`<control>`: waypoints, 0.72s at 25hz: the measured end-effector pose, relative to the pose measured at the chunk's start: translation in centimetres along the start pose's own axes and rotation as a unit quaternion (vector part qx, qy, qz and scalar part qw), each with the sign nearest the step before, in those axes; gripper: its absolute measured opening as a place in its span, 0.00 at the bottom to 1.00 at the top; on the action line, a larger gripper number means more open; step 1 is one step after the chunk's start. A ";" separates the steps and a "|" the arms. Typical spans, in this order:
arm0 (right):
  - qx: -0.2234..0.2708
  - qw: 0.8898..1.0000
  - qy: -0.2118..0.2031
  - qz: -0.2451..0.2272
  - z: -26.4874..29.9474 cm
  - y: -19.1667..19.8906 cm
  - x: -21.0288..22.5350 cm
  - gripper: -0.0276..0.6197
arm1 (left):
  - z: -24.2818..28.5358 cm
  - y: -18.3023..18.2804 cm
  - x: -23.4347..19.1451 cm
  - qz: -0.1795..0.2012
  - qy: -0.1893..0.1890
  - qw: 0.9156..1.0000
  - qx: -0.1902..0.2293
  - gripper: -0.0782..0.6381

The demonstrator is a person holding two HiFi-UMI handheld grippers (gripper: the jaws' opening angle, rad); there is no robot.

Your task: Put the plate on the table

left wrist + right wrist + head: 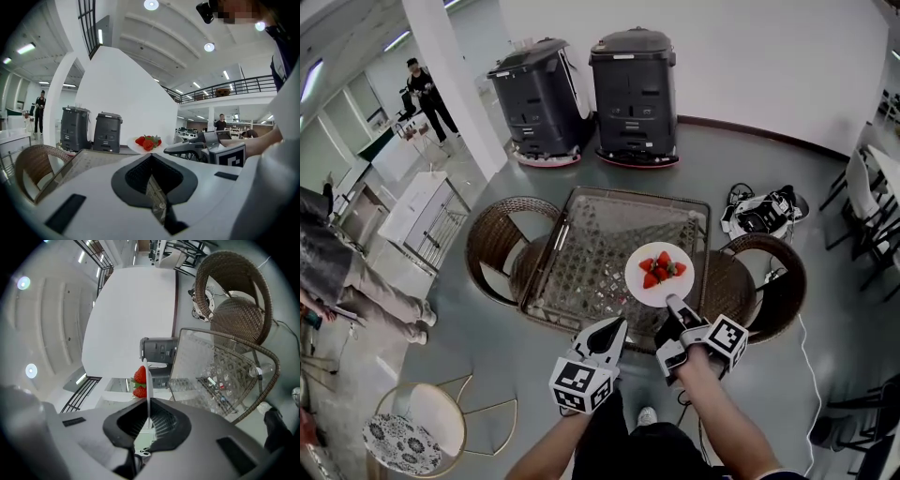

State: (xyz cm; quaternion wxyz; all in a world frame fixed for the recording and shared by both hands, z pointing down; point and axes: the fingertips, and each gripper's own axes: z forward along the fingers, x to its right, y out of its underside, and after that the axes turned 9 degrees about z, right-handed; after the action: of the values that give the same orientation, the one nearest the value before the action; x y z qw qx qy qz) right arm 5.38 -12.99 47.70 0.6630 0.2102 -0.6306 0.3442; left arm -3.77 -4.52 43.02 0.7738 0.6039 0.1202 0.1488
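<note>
Right, the glass table [600, 234] fills the middle of the head view. Two dark machines [633, 94] stand side by side on the floor behind it. A wicker chair [492, 239] is tucked at the table's left side and another [780, 272] at its right. Down at lower left sits a round stool [411, 429], well apart. A bag [761, 214] lies on the floor near the right chair. Now the plate [660, 274]: it's over the table's right part, and I can't tell whether it rests on the glass. The right gripper [673, 305] pinches its near rim, the plate edge-on between the jaws. The left gripper [614, 328] hangs just beside it at the table's near edge, jaws pressed together on nothing. Strawberries [662, 267] lie heaped on the plate.
</note>
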 end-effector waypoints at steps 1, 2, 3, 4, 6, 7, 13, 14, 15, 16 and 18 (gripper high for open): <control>0.006 1.000 0.000 0.003 0.6 -0.8 0.1 0.07 | 0.9 0.0 -0.3 0.000 0.006 1.000 -0.003 0.12; 0.013 1.000 0.001 0.005 1.2 -1.5 0.3 0.07 | 1.8 0.1 -0.7 0.000 0.014 1.000 -0.005 0.12; 0.020 1.000 0.004 0.006 1.7 -2.1 0.7 0.07 | 2.7 0.3 -1.0 0.001 0.022 1.000 -0.007 0.12; 0.028 1.000 0.009 0.006 2.2 -2.7 1.1 0.07 | 3.4 0.5 -1.3 0.002 0.031 0.999 -0.009 0.12; 0.042 0.999 0.019 0.007 3.2 -3.7 2.2 0.07 | 4.9 1.1 -2.1 0.001 0.048 0.999 -0.015 0.12; 0.047 0.999 0.022 0.008 3.7 -4.2 2.7 0.07 | 5.6 1.5 -2.4 0.000 0.055 0.998 -0.019 0.12; 0.076 0.996 0.048 0.004 6.8 -6.9 6.9 0.07 | 9.9 4.4 -4.3 0.000 0.098 0.994 -0.042 0.12; 0.079 0.996 0.050 0.007 7.2 -7.2 7.6 0.07 | 10.5 5.0 -4.6 0.000 0.104 0.993 -0.047 0.12; 0.082 0.995 0.050 0.010 7.6 -7.4 8.3 0.07 | 11.0 5.6 -4.8 0.001 0.110 0.993 -0.052 0.12; 0.085 0.995 0.052 0.013 7.9 -7.7 9.0 0.07 | 11.5 6.1 -5.0 0.001 0.116 0.992 -0.056 0.12; 0.089 0.994 0.062 0.012 8.6 -8.3 10.5 0.07 | 12.6 7.2 -5.4 0.000 0.126 0.990 -0.065 0.12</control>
State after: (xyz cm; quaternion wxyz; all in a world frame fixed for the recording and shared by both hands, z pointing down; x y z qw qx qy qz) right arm 5.07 -22.69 60.24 0.6751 0.2392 -0.5577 0.4195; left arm -4.74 -16.25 53.06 0.7898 0.5289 0.2072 0.2315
